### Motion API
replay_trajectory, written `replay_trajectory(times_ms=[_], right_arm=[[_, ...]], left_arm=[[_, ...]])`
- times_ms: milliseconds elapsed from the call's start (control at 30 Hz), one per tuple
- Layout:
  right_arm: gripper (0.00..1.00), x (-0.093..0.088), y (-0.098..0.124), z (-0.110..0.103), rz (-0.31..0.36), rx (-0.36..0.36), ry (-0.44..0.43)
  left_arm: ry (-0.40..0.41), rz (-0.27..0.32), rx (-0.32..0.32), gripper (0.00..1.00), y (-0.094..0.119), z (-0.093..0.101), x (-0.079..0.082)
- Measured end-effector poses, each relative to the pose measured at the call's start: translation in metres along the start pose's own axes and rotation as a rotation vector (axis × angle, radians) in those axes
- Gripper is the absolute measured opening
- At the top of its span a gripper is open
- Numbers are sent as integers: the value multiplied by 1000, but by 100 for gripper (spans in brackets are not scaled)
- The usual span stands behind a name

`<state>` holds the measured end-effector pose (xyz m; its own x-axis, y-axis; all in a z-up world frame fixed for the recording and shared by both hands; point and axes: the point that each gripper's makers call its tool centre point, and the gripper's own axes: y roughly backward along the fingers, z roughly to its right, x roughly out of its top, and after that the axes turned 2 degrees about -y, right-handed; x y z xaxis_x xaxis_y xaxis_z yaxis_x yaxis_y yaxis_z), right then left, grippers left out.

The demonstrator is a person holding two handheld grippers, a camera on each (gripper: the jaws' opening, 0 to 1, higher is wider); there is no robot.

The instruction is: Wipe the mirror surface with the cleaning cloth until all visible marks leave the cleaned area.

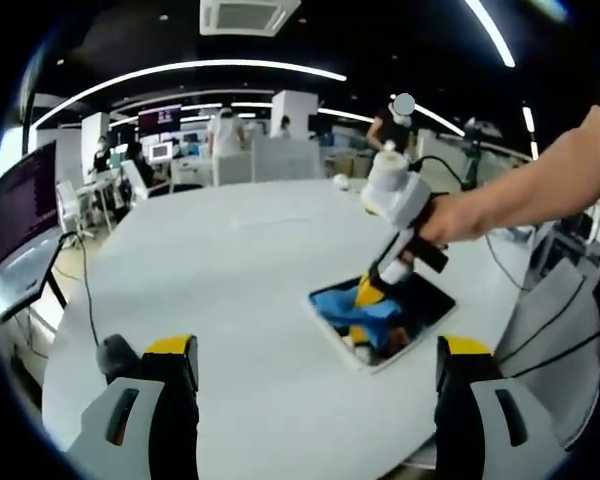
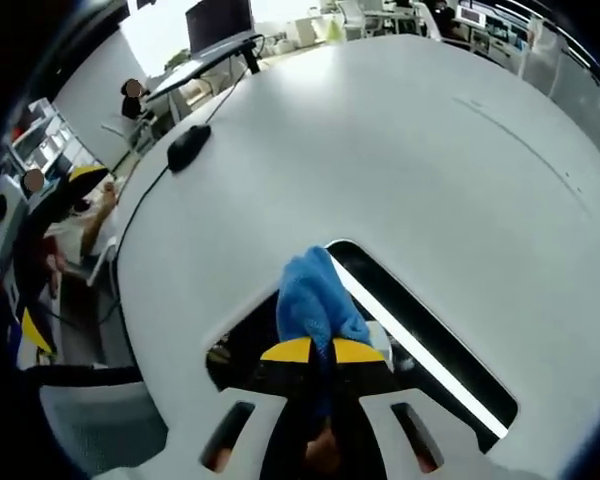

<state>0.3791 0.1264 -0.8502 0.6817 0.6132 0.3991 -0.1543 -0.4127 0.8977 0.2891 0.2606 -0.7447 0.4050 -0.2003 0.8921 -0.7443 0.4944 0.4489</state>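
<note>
The mirror [image 2: 420, 330] lies flat on the white desk [image 1: 230, 260] with the blue cleaning cloth [image 2: 315, 295] pressed on it — pinched in the closed right hand-held gripper [image 2: 315, 352]. The left hand-held gripper [image 1: 315, 372] hovers nearer, jaws wide apart, holding nothing.

Left gripper [image 1: 315, 375] jaws spread wide apart, hovering, right gripper [image 2: 322, 352] with yellow-tipped jaws pinched together, tilted downward, held by a bare hand [image 1: 455, 215] and forearm
</note>
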Motion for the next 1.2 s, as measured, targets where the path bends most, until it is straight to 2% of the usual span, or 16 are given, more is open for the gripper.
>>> replay_trajectory(times_ms=[700,1200], right_arm=[[0,-30,19,33,-20,-25,28],[0,-52,36,66,4,-9,-72]], left_arm=[[-12,-11,-25,99,0,4,1],[-30,-13,-45,99,-4,10,6]])
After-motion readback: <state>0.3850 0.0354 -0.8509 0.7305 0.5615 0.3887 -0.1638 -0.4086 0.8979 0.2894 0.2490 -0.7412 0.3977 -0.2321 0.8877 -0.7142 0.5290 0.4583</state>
